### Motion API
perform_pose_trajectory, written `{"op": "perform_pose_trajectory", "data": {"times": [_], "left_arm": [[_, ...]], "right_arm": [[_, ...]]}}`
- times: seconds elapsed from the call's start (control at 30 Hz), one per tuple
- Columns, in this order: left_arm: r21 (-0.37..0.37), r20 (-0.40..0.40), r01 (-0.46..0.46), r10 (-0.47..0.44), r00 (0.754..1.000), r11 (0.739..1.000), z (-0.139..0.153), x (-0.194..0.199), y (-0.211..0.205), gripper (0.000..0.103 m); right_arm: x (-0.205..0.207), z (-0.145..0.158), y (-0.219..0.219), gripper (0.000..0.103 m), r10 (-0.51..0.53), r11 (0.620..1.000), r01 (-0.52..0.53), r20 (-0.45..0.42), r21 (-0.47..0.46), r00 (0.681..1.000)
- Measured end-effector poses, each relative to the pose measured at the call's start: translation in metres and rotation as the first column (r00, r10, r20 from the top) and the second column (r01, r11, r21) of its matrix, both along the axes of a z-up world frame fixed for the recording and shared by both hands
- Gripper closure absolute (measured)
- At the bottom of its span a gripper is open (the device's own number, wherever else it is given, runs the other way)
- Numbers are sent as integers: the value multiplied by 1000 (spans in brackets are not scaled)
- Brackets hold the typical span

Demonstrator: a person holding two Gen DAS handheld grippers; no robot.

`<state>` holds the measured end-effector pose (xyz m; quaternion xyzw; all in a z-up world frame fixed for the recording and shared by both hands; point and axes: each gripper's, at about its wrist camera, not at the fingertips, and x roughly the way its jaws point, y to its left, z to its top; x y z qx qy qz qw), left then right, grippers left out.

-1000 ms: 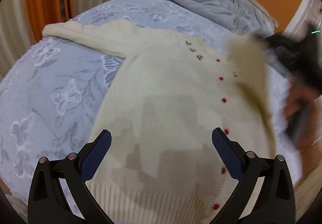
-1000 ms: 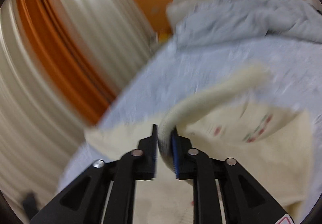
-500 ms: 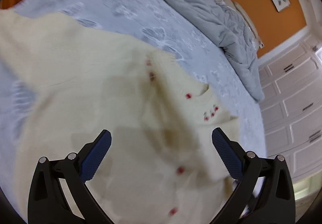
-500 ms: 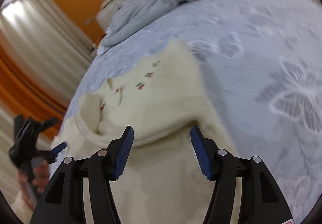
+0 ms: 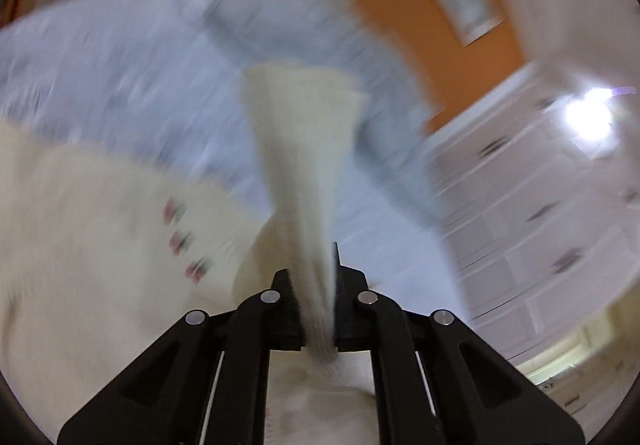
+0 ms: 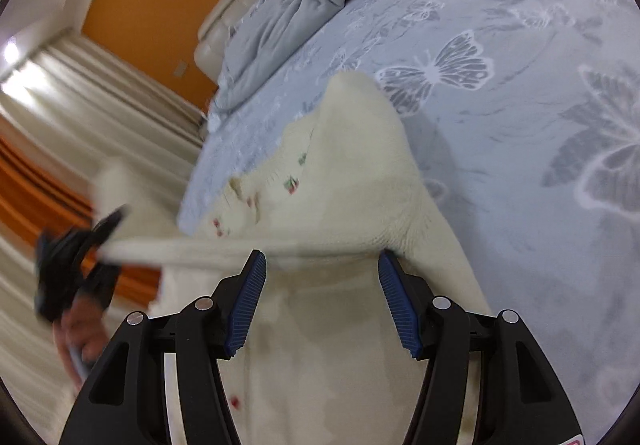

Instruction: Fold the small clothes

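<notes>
Left fingers (image 5: 316, 285) now clamping sleeve (image 5: 304, 149), right fingers (image 6: 322, 301) apart

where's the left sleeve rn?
Left wrist view: the sleeve is pinched in the left gripper, lifted off the bed. Right wrist view shows it stretched across the cardigan.

Both wrist views look close along their fingers across the bed (image 6: 520, 45) — sharing the cream cardigan (image 5: 80, 225) (image 6: 360, 173).
</notes>
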<state>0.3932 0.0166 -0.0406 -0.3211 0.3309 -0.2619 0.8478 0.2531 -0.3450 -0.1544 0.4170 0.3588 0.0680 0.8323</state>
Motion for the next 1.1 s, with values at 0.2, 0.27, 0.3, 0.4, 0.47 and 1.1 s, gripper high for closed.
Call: {"op": "perform_pose_trajectory", "data": {"times": [0.2, 0.27, 0.3, 0.4, 0.47, 1.1], "left_arm": [[135, -198, -83, 108, 974, 987, -98, -12, 36, 96], [110, -339, -106, 138, 931, 988, -144, -16, 48, 94], [41, -316, -131, 137, 939, 991, -154, -25, 55, 94], [50, -263, -143, 151, 953, 988, -152, -33, 51, 92], [86, -235, -132, 149, 961, 987, -152, -31, 44, 92], [237, -121, -130, 162, 979, 963, -137, -23, 41, 52]], "right_arm": [[-9, -23, 7, 82, -72, 997, 72, -60, 5, 996], [-16, -14, 13, 82, -37, 997, 31, -81, -74, 996], [-20, -4, 16, 79, -17, 993, 8, -79, -117, 997], [-28, 29, 15, 62, -28, 974, 26, -4, -223, 1000], [-16, 47, 12, 27, -74, 944, 80, 33, -319, 997], [23, 33, -61, 98, -212, 923, 186, -43, -338, 976]]}}
